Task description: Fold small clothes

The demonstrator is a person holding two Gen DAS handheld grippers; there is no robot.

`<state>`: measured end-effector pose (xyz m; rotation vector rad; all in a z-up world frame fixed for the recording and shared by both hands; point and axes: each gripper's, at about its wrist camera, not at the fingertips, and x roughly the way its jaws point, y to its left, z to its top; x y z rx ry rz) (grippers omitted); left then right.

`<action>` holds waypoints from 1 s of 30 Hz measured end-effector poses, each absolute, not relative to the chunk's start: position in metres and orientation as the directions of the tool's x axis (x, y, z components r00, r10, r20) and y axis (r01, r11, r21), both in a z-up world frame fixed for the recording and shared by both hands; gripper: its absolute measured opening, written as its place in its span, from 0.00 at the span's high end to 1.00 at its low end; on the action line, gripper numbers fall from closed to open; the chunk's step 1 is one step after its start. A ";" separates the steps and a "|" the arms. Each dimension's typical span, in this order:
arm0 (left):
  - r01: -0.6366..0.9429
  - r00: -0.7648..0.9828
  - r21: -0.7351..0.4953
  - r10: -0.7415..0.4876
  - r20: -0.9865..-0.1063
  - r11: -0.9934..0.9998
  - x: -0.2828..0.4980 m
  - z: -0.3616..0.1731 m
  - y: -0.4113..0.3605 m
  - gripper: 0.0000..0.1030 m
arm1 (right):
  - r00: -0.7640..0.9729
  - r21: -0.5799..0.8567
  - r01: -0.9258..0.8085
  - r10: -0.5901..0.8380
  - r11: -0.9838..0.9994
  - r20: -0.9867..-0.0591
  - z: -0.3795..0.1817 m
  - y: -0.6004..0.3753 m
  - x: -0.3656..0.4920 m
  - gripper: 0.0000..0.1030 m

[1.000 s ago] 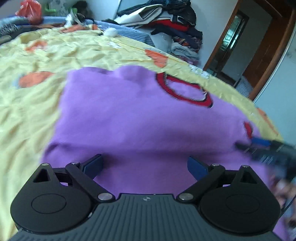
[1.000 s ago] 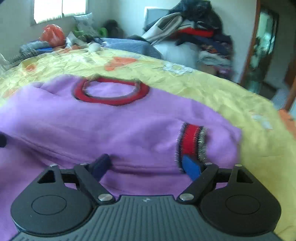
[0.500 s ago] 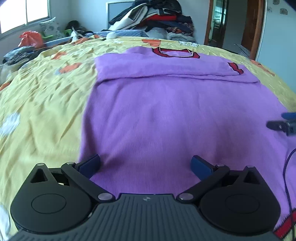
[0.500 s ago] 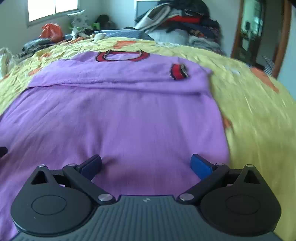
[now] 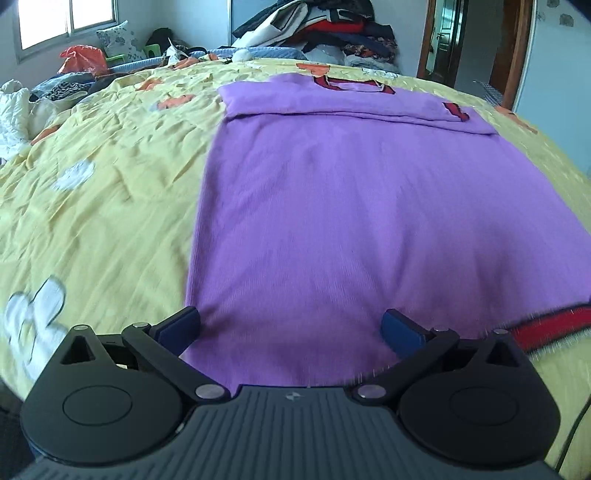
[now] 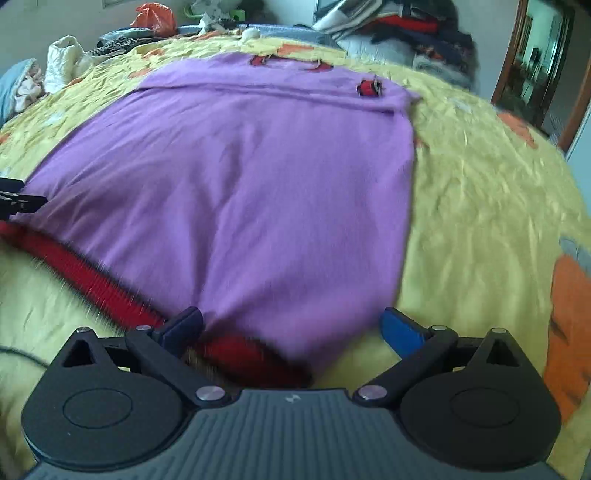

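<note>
Home bedroom. Wide bed (image 5: 110, 192) under yellow bedspread with orange and white flower print. Heap of folded and loose clothes (image 5: 325, 33) beyond bed's far edge. Patterned pillow (image 5: 118, 42), orange plastic bag (image 5: 83, 57) and rumpled laundry (image 5: 66, 85) past far left corner. Window (image 5: 66, 22) in wall behind. Wooden-framed doorway (image 5: 476, 48) beyond far right corner.

We can read no words, numbers or brand names anywhere in either view; nothing legible stands on any surface here.
</note>
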<state>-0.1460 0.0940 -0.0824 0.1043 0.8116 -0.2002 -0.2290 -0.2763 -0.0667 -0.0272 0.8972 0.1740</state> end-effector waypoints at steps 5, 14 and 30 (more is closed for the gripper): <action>0.199 0.650 -0.017 -0.145 -0.746 0.980 -0.163 -0.081 0.113 0.00 | 0.607 0.012 -0.195 0.130 0.981 -0.784 -0.065 -0.281 -0.247 0.00; 0.131 0.630 -0.125 -0.180 -0.755 0.983 -0.153 -0.073 0.125 0.00 | 0.624 0.068 -0.163 0.157 0.984 -0.766 -0.061 -0.271 -0.241 0.16; 0.168 0.627 -0.103 -0.187 -0.757 0.980 -0.154 -0.076 0.108 0.00 | 0.636 0.447 0.037 0.325 0.894 -0.700 -0.066 -0.320 -0.251 0.85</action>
